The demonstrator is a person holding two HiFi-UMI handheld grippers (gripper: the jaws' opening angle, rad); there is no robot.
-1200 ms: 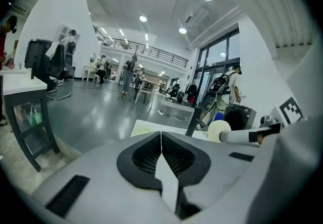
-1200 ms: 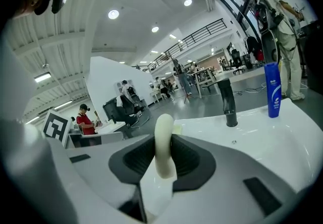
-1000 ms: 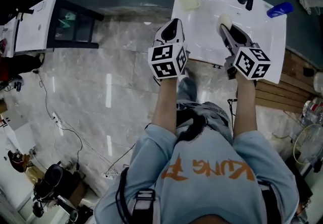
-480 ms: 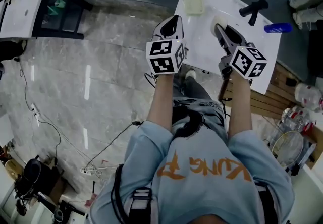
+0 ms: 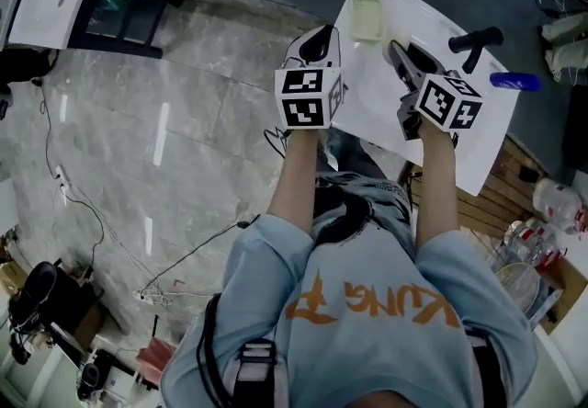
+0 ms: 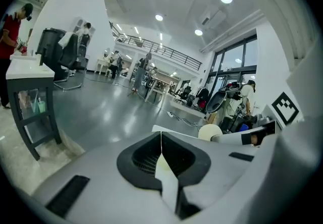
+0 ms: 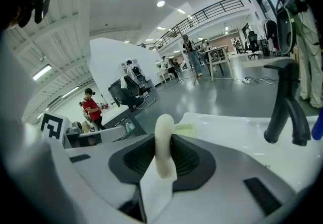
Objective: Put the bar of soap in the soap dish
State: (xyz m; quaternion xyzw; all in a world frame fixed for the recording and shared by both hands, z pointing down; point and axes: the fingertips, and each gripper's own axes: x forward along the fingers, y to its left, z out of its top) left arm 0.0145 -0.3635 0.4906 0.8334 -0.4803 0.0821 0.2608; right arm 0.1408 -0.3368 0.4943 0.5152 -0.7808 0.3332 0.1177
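Observation:
A cream bar of soap point(image 7: 164, 127) stands on edge between the jaws of my right gripper point(image 7: 164, 142), which is shut on it. In the head view that gripper point(image 5: 397, 51) hovers over the white sink top point(image 5: 386, 112), just right of the pale yellow-green soap dish point(image 5: 366, 18), which sits at the sink's far left corner. The dish point(image 7: 184, 128) shows right behind the soap. My left gripper point(image 5: 319, 40) is at the sink's left edge, near the dish. Its jaws point(image 6: 161, 142) are shut with nothing between them. The soap point(image 6: 209, 132) shows at the right of the left gripper view.
A black faucet point(image 5: 473, 40) stands at the back right of the sink, with a blue bottle point(image 5: 514, 80) beside it. Wooden slats point(image 5: 496, 186) lie to the right. A black stand with a white top point(image 5: 92, 2) is at far left. Cables trail over the marble floor.
My right gripper has carried the soap left across the sink, closer to the soap dish. The left gripper keeps its place by the sink's left edge. The head view has shifted.

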